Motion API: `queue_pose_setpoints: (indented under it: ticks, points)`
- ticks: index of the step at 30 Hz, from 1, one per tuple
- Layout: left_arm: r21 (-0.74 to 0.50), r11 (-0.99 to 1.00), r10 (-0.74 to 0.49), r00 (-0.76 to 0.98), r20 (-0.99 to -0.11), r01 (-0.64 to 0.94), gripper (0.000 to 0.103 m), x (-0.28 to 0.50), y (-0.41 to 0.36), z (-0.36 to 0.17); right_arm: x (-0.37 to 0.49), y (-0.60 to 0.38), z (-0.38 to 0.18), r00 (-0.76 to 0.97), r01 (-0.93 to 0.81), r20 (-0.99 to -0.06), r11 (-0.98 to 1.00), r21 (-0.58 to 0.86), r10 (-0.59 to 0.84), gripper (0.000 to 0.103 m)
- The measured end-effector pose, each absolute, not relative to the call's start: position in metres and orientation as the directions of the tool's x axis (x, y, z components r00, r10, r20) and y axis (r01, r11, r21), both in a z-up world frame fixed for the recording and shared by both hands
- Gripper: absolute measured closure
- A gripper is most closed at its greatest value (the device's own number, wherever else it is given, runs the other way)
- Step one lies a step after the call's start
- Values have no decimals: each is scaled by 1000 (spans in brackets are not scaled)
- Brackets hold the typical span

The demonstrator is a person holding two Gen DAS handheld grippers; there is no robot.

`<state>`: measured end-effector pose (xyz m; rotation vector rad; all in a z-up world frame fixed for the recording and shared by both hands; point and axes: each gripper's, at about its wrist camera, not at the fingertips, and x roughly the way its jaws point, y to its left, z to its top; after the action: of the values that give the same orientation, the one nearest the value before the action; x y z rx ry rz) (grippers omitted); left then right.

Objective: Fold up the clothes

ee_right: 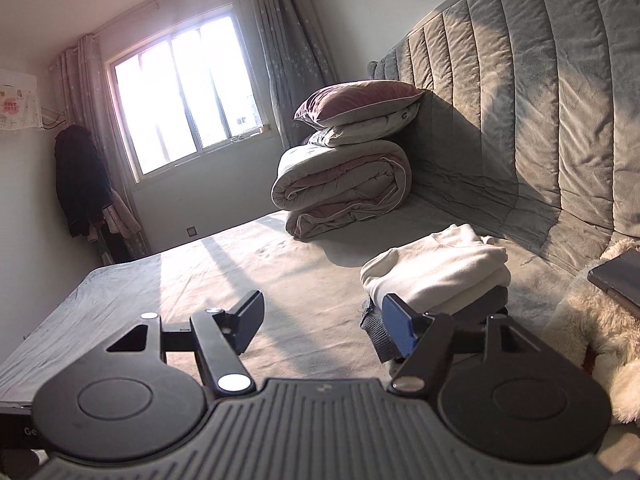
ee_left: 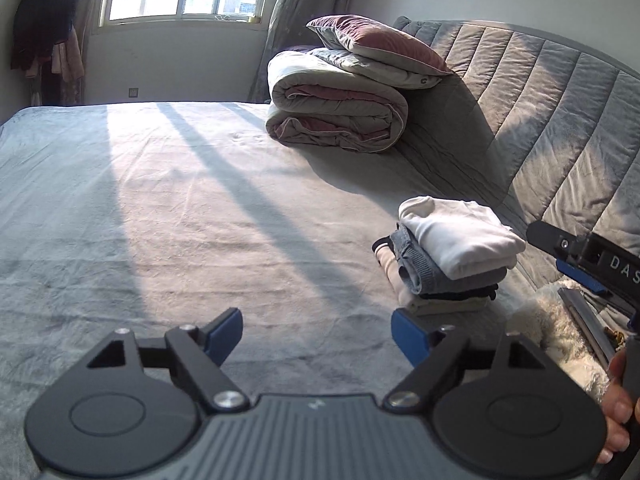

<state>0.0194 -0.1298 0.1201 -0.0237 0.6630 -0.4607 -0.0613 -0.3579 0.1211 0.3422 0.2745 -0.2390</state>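
Inspection from my remote station: the left hand-held gripper [ee_left: 318, 334] hangs over the bed [ee_left: 160, 220] with its jaws well apart and nothing between them. The right hand-held gripper [ee_right: 323, 322] likewise stands apart and empty; its blue pad sits in front of the pile in its own view, but I see no contact.

The task's thing, a stack of folded clothes [ee_left: 444, 252], lies on the bed near the padded headboard [ee_left: 560, 120], just beside a fluffy white item [ee_left: 560, 340]. A white garment [ee_right: 436, 272] tops it, with a grey knit piece [ee_left: 412, 264] and darker layers beneath. No unfolded garment shows on the open sheet.

Handling, in my judgement: light, soft and limp cloth; the folds would slump if pinched at one corner. I would take the pile from both sides at its lower layers, or pinch a single garment at a folded edge. The white top layer looks smooth and may slide off.

A rolled duvet [ee_left: 336, 116] with pillows [ee_left: 376, 44] stands well apart.
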Motion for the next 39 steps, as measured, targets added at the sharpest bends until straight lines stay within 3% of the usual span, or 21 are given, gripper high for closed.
queue_pose_setpoints:
  ticks: [5, 9, 14, 25, 30, 39]
  points:
    - [-105, 924, -357, 734, -578, 367, 2, -8, -108, 127, -75, -333, 125, 928, 273, -334, 914, 300, -168, 15]
    - [-73, 926, -338, 729, -596, 370, 1, -21, -100, 126, -85, -317, 123, 917, 283, -359, 918, 278, -174, 0]
    - [-47, 899, -359, 673, -647, 435, 1, -31, -103, 108, -100, -314, 106, 892, 332, -392, 914, 235, -223, 0]
    - [-76, 910, -334, 610, -719, 409, 1, -23, -121, 35, -101, -311, 48, 798, 505, -444, 854, 125, -407, 0]
    - [-44, 917, -300, 611, -733, 397, 1, -19, -122, 25, -93, -310, 25, 744, 546, -537, 825, 146, -398, 0]
    - [-50, 930, -283, 621, -731, 364, 1, -15, -117, 27, -101, -301, 24, 714, 603, -494, 794, 74, -497, 0]
